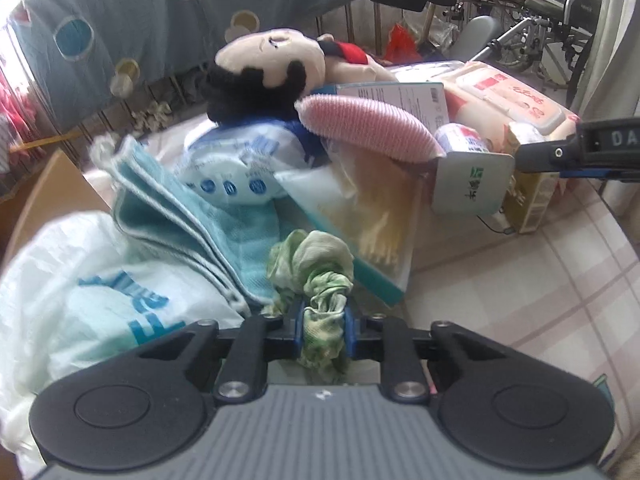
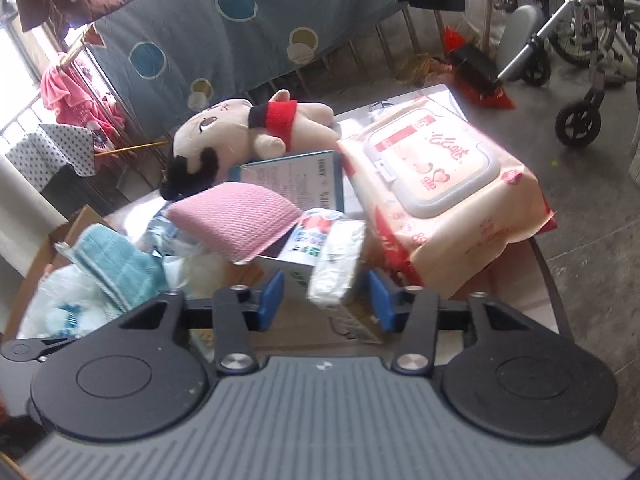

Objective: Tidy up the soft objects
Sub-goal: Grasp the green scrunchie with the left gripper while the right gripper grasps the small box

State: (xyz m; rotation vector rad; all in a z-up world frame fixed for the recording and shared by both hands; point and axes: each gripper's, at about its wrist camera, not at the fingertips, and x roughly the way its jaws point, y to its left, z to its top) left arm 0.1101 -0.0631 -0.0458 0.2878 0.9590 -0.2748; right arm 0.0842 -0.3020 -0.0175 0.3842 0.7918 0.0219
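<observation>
1. My left gripper [image 1: 323, 330] is pinched tight on a green-and-white scrunched cloth [image 1: 316, 264]; the blue pads [image 1: 297, 326] press it from both sides, w/ the cloth bunching up above the pads and hanging below them.
2. Landmark = the plush doll [image 1: 272, 68], lying on its side atop the pile of soft stuff.
3. The cloth sits well below the doll in the left wrist view, just in front of a folded teal towel [image 1: 188, 216] and a clear zip bag [image 1: 372, 208].
4. Just under the doll: a pink ribbed pad [image 1: 368, 126] and a white-blue soft pack [image 1: 236, 164].
5. Right of the doll: a large wet-wipes pack [image 1: 516, 100], pink w/ a flip lid.
6. Lower left of the doll: a white plastic bag [image 1: 100, 300] w/ blue print.
7. My right gripper [image 2: 326, 300] is spread wide, pads [image 2: 272, 298] apart and gripping nothing; a small tissue pack [image 2: 338, 264] lies between and past them, can't tell if it touches either pad.
8. In the right wrist view the doll [image 2: 240, 136] is well above that tissue pack, w/ the pink pad [image 2: 236, 220] between them and the wipes pack [image 2: 448, 192] to the right.
</observation>
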